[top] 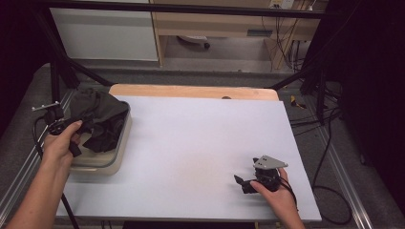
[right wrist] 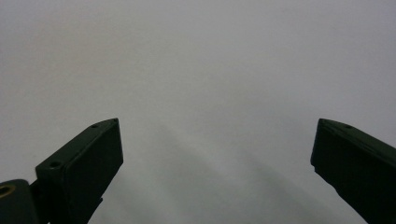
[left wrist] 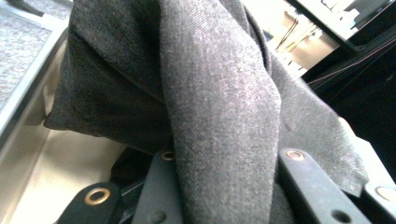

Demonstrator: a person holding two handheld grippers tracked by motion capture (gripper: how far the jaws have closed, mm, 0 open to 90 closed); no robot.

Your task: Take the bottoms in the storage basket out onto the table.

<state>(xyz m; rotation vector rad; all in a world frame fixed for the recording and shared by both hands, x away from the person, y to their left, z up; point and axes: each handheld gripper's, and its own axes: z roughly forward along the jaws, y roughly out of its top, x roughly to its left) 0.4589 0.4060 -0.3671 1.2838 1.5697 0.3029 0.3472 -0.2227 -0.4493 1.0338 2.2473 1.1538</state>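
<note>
while the right gripper (right wrist: 215, 154) rests spread, the left gripper (left wrist: 224, 186) pinches the dark cloth (left wrist: 210, 93) over the tub (top: 119, 148).

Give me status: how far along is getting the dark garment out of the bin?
Done: left gripper is shut on a fold of the dark garment. In hand: the cloth is bunched up, mostly inside the bin. Left: pulling it onto the white table; right gripper rests open there.

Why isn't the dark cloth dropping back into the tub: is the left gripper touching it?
Touching. In the left gripper view a fold of the dark cloth runs down between the left gripper, pinched from both sides.
</note>
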